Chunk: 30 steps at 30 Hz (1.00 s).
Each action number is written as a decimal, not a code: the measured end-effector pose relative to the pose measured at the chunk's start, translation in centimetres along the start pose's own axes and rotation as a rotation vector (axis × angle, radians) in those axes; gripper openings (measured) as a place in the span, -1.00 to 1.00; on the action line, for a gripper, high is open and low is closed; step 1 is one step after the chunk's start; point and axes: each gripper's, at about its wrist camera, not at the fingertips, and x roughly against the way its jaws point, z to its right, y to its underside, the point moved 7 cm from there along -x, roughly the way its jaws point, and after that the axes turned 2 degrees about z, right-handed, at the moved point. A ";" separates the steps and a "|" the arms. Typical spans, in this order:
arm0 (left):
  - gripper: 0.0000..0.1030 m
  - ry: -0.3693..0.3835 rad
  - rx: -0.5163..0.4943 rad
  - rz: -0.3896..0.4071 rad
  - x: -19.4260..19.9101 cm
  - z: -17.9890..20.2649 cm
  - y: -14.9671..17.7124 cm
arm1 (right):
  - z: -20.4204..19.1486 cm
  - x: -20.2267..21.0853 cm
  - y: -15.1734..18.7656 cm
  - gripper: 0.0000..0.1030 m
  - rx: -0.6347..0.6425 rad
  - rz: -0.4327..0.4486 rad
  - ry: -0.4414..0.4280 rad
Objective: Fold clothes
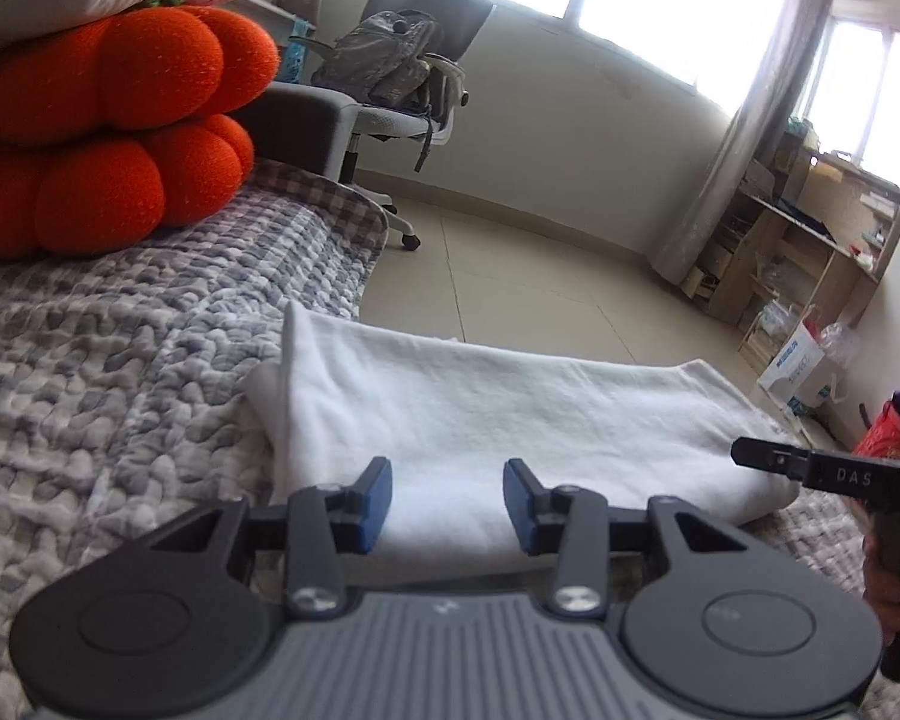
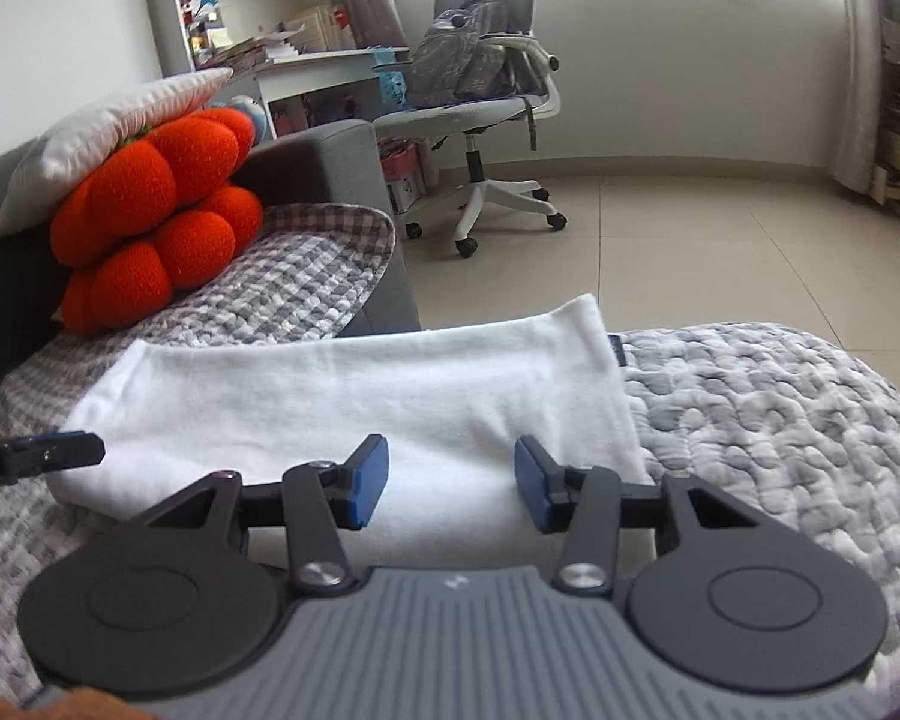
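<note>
We find the checked bed cover (image 1: 120,324) filling the lower left of the frame, its near edge cut off. The folded white garment (image 1: 480,420) lies on it, centre frame, near hem hidden behind both claws. Left claw (image 1: 447,507) and right claw (image 2: 450,483) stand wide, holding nothing.

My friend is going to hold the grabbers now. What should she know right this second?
Left gripper: jaws open, holding nothing, over the near edge of the white garment.
Right gripper: jaws open, holding nothing, over the same near edge, further right.
The garment lies on the grey checked blanket, already folded into a long strip, with layers showing at its left end.
The orange cushions sit to the left, apart from it.
Probably left: fold the strip shorter, end to end, then smooth it.
</note>
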 end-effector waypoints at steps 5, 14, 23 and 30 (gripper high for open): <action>0.15 0.016 0.162 -0.030 1.9 -0.8 -0.4 | -0.1 2.0 -0.9 0.03 -0.057 0.004 0.020; 0.34 0.004 0.418 -0.076 4.3 -2.5 1.0 | -0.1 5.6 -1.5 0.08 -0.149 0.006 0.025; 0.39 0.036 0.643 -0.047 3.5 -2.6 3.6 | 0.3 6.6 0.6 0.08 -0.315 0.009 -0.008; 0.36 0.048 0.815 0.080 0.9 -3.4 4.6 | 2.0 4.0 3.3 0.08 -0.471 -0.018 -0.059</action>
